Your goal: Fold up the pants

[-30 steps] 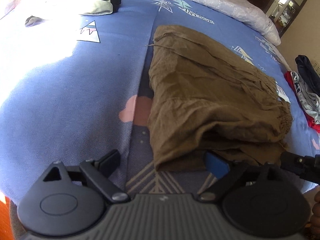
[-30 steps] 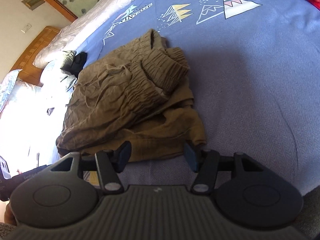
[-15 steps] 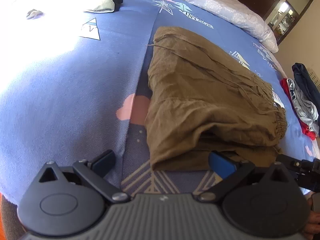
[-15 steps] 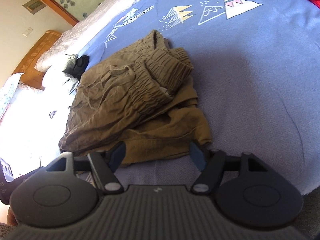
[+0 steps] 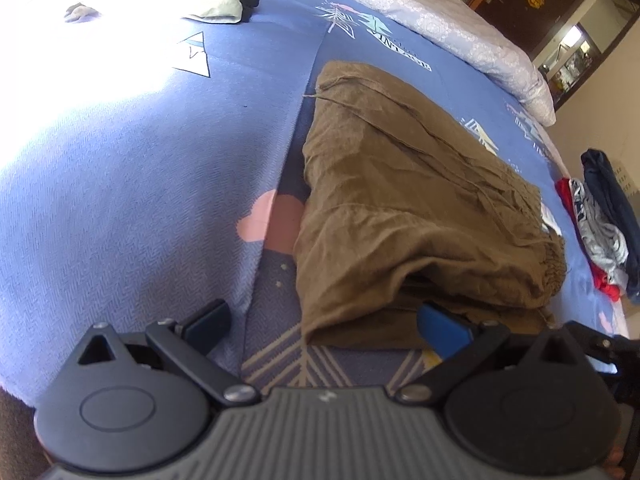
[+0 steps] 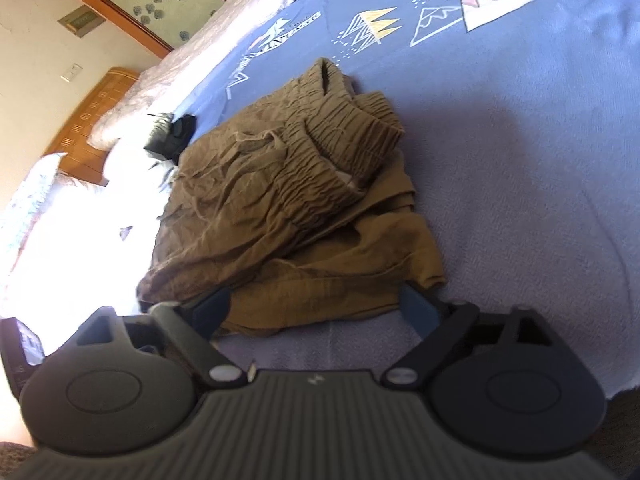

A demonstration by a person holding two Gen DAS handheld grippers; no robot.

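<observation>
Nearest, at the bed's (image 5: pixel 120 208) near edge: left gripper (image 5: pixel 324 320), fingers spread wide w/ nothing pinched. One finger (image 5: pixel 210 316) sits over bare blue cover; the blue-padded one (image 5: pixel 440 326) is tucked right at the low front hem of the pants (image 5: pixel 400 208), under the overhang of the top layer. Looks like it's just off the cloth, not gripping.

Right gripper (image 6: pixel 316 308) same story: its jaws are opening, fingers splayed to either side of the near hem, cloth edge lying between them but not pressed. Both point down at the hem, prob. because that's the edge that was laid down.

Pants (image 6: pixel 288 216) lie near the bed's front edge, roughly mid-width, brown, bunched into a stack of several layers. Elastic waistband (image 6: pixel 344 148) rests on top toward the far right side of the stack, curled & a bit open; lower layer sticks out past it at the front, so the stack isn't square. Judging by that, fold is mostly done but untidy; may want a smoothing pass.

Farther: pale & dark garments (image 5: pixel 236 4) toward the far left corner, in glare. Clothes pile (image 5: pixel 600 224) at the right edge. Pale quilt (image 5: pixel 460 28) along the far edge.
</observation>
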